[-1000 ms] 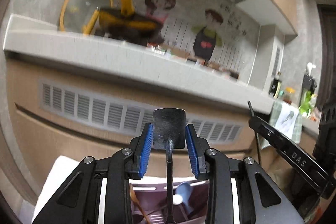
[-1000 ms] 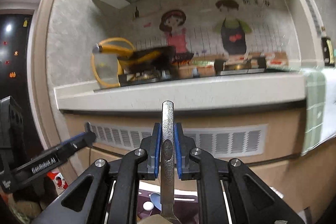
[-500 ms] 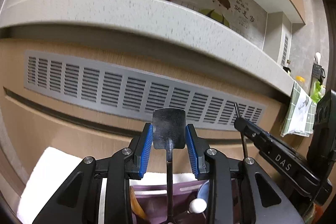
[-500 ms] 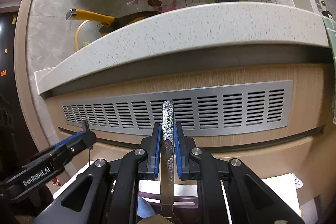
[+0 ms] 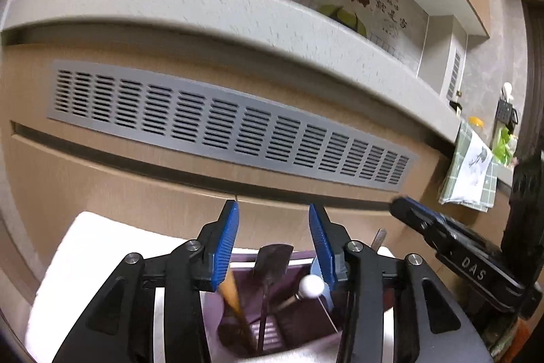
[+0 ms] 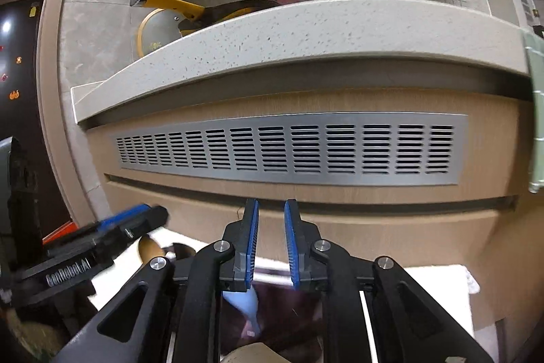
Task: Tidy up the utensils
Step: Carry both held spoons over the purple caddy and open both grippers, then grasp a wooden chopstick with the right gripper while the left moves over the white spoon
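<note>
Holding my left gripper point(image 5: 273, 238) with its jaws spread wide and empty, I had it hanging directly above the purple utensil holder point(image 5: 299, 322). Inside stood the black spatula point(image 5: 272, 264), loose and upright, beside a wooden handle point(image 5: 234, 298) and a white-tipped utensil point(image 5: 311, 286). My right gripper point(image 6: 271, 240) was parted too, gripping nothing, over the same holder where a pale blue spoon point(image 6: 246, 303) leaned. Both hung near the cabinet's grey vent grille point(image 6: 289, 148), below the countertop point(image 6: 306, 33).

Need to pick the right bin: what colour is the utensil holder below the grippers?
Dark purple utensil holder, clearest in the left wrist view.
</note>
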Demonstrator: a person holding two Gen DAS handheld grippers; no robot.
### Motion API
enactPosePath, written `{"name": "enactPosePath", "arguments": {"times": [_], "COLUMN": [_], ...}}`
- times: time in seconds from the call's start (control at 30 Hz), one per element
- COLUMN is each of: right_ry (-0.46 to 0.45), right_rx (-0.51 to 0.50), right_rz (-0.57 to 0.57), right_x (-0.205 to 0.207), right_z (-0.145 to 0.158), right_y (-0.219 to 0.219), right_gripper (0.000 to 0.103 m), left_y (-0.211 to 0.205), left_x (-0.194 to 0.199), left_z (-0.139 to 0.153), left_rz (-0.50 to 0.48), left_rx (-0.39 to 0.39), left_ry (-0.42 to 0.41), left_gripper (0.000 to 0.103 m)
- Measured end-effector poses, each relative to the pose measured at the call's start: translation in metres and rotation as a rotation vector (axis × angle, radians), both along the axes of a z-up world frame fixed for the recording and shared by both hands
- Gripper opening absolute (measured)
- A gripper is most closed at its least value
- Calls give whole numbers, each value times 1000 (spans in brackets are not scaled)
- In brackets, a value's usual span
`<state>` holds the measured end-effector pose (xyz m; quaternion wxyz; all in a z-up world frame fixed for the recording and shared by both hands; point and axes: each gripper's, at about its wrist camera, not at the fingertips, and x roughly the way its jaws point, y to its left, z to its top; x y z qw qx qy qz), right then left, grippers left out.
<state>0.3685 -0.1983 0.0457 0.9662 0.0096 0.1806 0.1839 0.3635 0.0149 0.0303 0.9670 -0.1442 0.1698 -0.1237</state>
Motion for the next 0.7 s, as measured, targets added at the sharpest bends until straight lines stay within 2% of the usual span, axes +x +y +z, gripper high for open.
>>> {"name": "enactPosePath", "arguments": {"times": [0.13, 0.27, 0.43, 0.53, 0.7], "right_ry": [1, 20, 83, 157, 284], "right_rx": [-27, -51, -66, -85, -157], "right_rz": [-24, -34, -14, 33, 104], "right_x": [-33, -69, -109, -128, -156], "right_z": [7, 7, -5, -20, -53], "right_y": [-10, -15, -11, 0, 22], "right_gripper": [16, 18, 18, 18, 19], "left_y": [18, 36, 50, 58, 69], "left_x": [-39, -74, -121, -143, -189], "left_z": [16, 15, -7, -23, -57], "left_rz": [55, 73, 42, 38, 39], "left_rx": [20, 54, 87, 93, 48], "left_ry": [-2, 65, 167, 232, 320], "left_gripper": [45, 45, 45, 45, 45]}}
